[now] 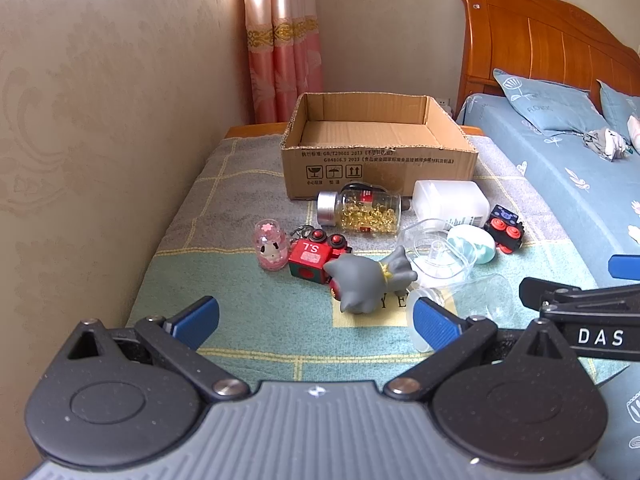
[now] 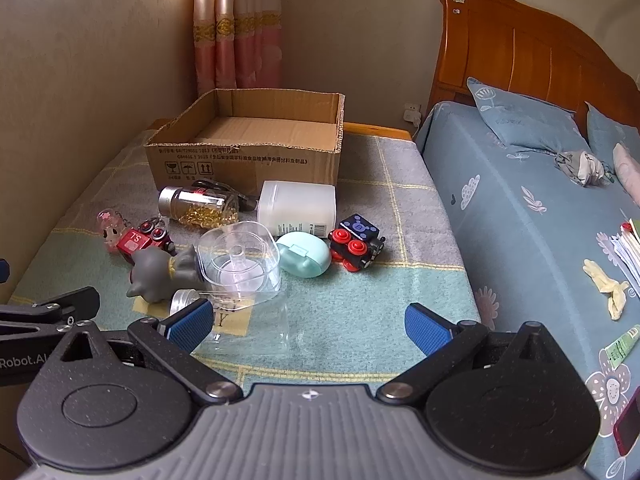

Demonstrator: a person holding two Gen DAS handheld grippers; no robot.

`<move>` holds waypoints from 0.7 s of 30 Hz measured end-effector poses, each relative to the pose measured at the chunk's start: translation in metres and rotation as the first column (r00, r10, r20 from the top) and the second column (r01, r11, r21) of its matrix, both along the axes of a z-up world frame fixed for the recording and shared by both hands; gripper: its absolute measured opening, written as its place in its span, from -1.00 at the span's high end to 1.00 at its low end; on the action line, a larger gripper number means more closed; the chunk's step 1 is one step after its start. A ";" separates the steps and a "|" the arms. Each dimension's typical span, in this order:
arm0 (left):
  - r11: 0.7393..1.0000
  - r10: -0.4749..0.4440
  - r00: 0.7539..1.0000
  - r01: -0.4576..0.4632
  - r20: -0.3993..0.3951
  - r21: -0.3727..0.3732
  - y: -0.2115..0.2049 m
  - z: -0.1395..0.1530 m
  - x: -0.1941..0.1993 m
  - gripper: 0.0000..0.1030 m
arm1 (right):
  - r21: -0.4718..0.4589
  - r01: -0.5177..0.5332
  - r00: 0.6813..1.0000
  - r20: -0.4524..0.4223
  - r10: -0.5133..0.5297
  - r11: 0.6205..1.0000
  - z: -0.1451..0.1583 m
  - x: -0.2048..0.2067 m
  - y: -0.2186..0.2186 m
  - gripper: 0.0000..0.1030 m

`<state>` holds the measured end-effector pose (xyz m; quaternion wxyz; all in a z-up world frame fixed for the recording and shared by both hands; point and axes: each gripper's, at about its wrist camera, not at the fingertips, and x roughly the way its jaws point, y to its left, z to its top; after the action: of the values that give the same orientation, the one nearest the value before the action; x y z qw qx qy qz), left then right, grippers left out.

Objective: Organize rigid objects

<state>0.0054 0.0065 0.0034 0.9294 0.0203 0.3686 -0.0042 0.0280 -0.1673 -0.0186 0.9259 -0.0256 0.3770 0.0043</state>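
An open cardboard box (image 1: pixel 380 148) (image 2: pixel 248 148) stands empty at the back of a blanket-covered table (image 1: pixel 248 332). In front of it lie a glass jar of yellow capsules (image 1: pixel 360 210) (image 2: pixel 200 204), a white plastic bottle (image 1: pixel 450 202) (image 2: pixel 298 206), a grey cat figure (image 1: pixel 366 282) (image 2: pixel 160 272), a red toy train (image 1: pixel 316 256) (image 2: pixel 140 240), a pink dome trinket (image 1: pixel 271 249), clear plastic containers (image 1: pixel 440 256) (image 2: pixel 240 260), a mint case (image 2: pixel 304 259) and a black toy car with red wheels (image 1: pixel 504 230) (image 2: pixel 356 246). My left gripper (image 1: pixel 316 322) and right gripper (image 2: pixel 308 326) hover open near the front edge, holding nothing.
A beige wall (image 1: pixel 100 140) borders the table on the left, with a pink curtain (image 1: pixel 284 48) behind. A bed with blue bedding (image 2: pixel 540 220) and a wooden headboard (image 2: pixel 520 48) lies along the right. Papers, a glove and a tube rest on the bed.
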 end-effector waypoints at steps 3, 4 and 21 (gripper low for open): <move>1.000 -0.008 1.000 0.008 0.001 -0.009 0.002 -0.002 0.002 -0.99 | 0.015 -0.021 1.000 -0.003 0.021 1.000 -0.001 0.002 -0.001 -1.00; 1.000 -0.009 1.000 0.010 0.003 -0.011 0.004 -0.003 0.003 -0.99 | 0.024 -0.035 0.999 -0.007 0.035 0.999 -0.001 0.003 -0.002 -1.00; 0.999 0.047 0.999 -0.047 0.013 -0.009 0.046 -0.017 0.034 -0.99 | -0.057 -0.301 0.953 -0.039 0.299 0.952 -0.027 0.030 0.034 -1.00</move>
<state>0.0394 0.0522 -0.0135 0.9318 0.0076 0.3626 0.0162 0.0583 -0.1332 -0.0459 0.9075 -0.1111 0.3824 0.1336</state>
